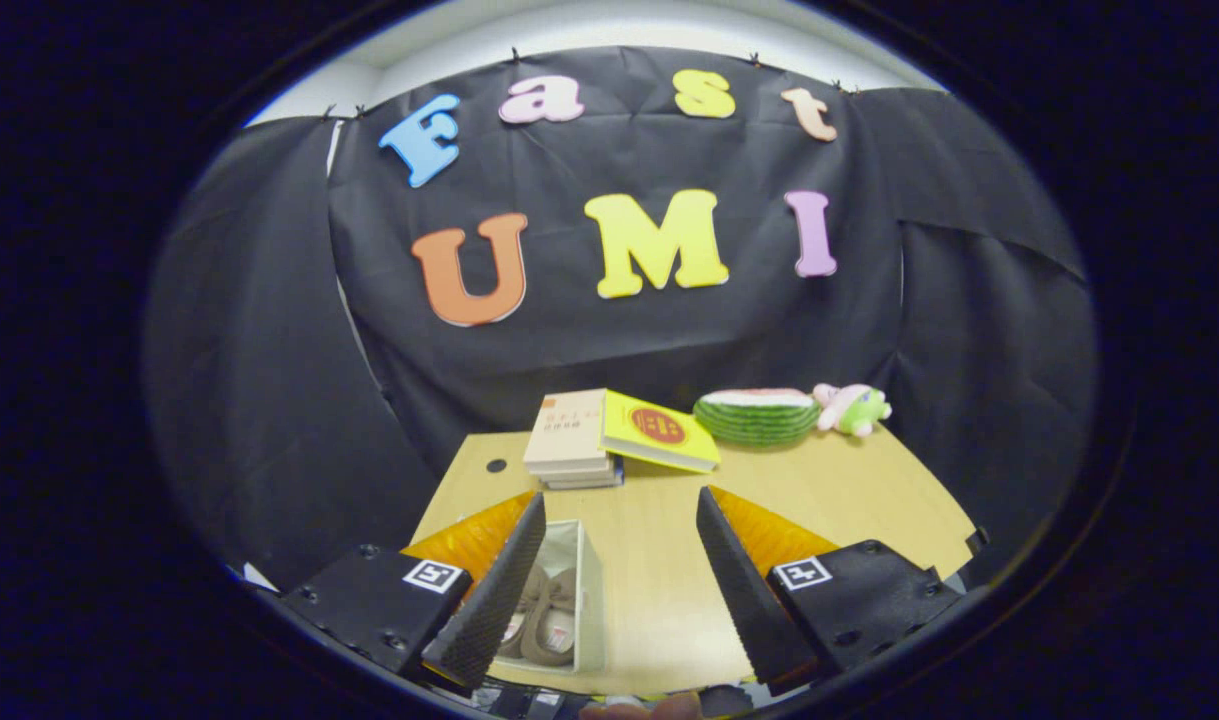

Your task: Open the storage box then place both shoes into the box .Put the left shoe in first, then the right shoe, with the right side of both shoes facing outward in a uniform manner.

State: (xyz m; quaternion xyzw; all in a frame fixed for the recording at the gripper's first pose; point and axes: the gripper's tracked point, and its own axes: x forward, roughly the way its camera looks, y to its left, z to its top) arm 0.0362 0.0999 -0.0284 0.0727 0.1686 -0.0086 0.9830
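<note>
1. On the wooden table (849,490), just ahead of the left finger and partly hidden by it, sits the storage box (591,600), open-topped, with the shoes (547,625) lying inside.
2. Those shoes look soft and light; I'd judge the stiffer heel or collar the surest hold, though the box walls crowd them.
3. Above the table hangs the gripper (619,590), fingers spread wide, holding nothing.
4. Bare tabletop lies between the fingers and to the right.
5. Farther back, well apart, sit stacked books (569,440), a yellow book (659,430), a watermelon cushion (756,415) and a plush toy (854,407).
</note>
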